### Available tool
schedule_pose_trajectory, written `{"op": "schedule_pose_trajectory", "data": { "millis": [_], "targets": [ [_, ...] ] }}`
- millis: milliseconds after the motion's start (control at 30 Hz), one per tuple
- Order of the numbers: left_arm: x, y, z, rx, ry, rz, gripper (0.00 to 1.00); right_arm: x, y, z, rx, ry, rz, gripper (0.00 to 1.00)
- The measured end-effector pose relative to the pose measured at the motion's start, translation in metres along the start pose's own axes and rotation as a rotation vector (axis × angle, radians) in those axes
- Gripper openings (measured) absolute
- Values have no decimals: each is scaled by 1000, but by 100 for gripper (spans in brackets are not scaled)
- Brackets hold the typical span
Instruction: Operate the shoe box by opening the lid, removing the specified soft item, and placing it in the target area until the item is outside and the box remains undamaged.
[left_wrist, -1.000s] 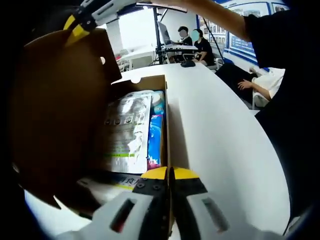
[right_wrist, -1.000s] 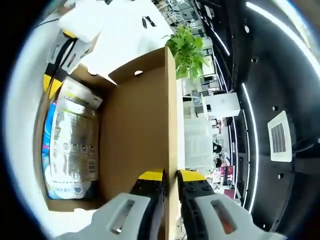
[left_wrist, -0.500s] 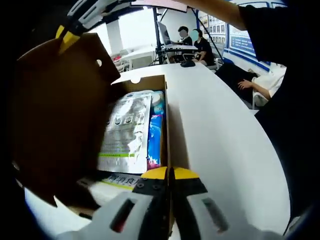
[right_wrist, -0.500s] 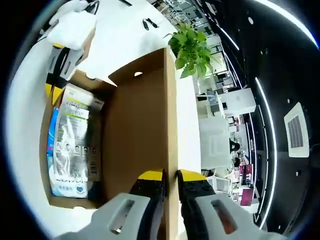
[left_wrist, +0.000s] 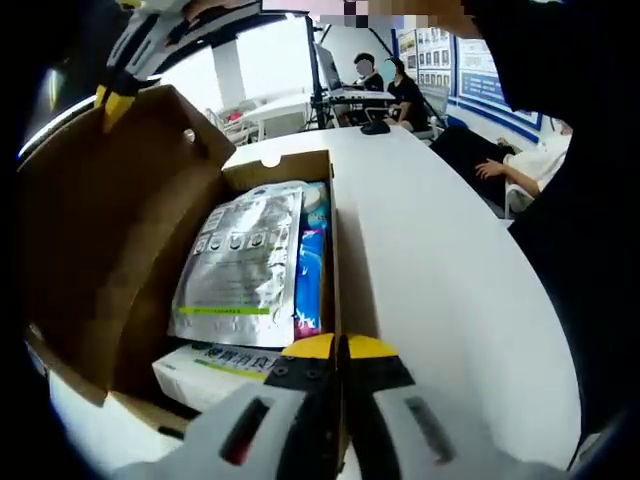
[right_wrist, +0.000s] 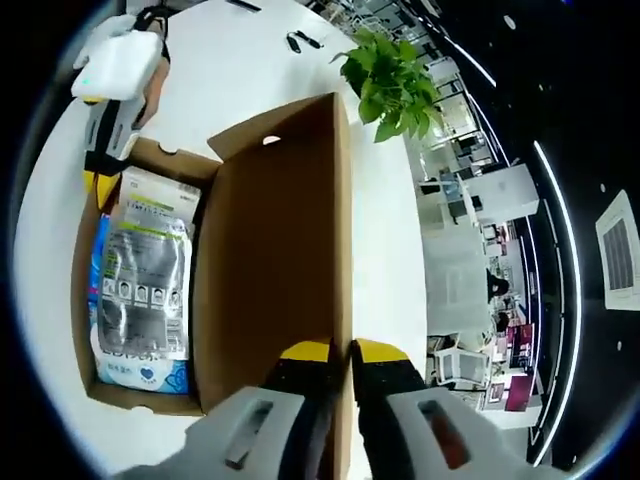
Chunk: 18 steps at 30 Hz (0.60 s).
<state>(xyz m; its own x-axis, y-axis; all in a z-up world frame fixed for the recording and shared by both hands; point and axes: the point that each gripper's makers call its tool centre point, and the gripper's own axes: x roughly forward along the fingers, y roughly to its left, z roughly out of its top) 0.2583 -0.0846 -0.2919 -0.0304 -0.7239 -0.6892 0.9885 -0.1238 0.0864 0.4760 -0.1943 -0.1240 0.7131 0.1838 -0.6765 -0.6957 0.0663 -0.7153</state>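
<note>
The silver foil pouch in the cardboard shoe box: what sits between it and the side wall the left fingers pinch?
In the left gripper view, a blue packet lies between the silver foil pouch and the pinched cardboard wall.

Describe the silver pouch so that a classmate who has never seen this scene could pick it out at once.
Find the open cardboard shoe box on the white table. The silver foil pouch lies flat on top inside, beside a blue packet. It alone is shiny silver, with a green stripe and a row of small icons.
</note>
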Motion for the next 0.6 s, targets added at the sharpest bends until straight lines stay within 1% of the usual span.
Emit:
{"op": "schedule_pose_trajectory", "data": {
  "millis": [167,600],
  "targets": [
    [1,1,0,1,-1,-1,1,9,-2,-3,17,-11,39,4],
    [1,0,0,3,-3,-1,1,37,-4,-10,22,20,112,3]
  ]
}}
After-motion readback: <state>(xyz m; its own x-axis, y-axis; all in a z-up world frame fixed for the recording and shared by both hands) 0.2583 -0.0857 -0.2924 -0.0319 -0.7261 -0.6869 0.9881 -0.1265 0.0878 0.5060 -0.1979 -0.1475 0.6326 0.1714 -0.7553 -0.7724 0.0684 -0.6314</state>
